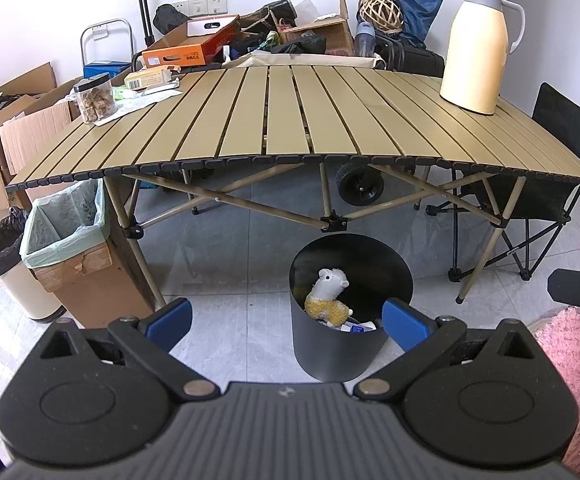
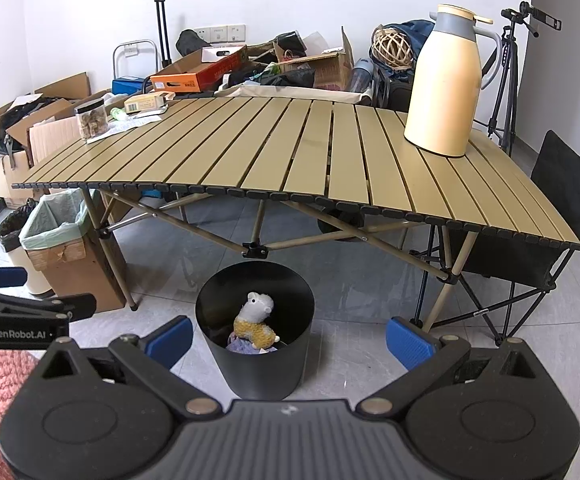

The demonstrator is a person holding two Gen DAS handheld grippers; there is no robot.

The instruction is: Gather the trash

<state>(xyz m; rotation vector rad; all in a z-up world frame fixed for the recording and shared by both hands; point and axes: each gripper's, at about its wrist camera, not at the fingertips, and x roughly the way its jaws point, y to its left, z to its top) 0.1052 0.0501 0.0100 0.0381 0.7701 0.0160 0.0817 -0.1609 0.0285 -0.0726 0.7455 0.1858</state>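
Plush toy (image 2: 255, 322) (upright) inside black bin (image 2: 254, 356).

Left gripper (image 1: 286, 319) jaws wide apart, right gripper (image 2: 288, 336) likewise

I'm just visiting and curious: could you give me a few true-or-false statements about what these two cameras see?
1. A plush toy lies inside the black bin. True.
2. The cream thermos jug stands on the floor. False: it stands on the slatted table.
3. The left gripper has its jaws open and empty. True.
4. The right gripper clamps a paper scrap. False: its jaws are open, holding nothing.
5. The clear jar sits beside the jug. False: it is at the table's opposite end.
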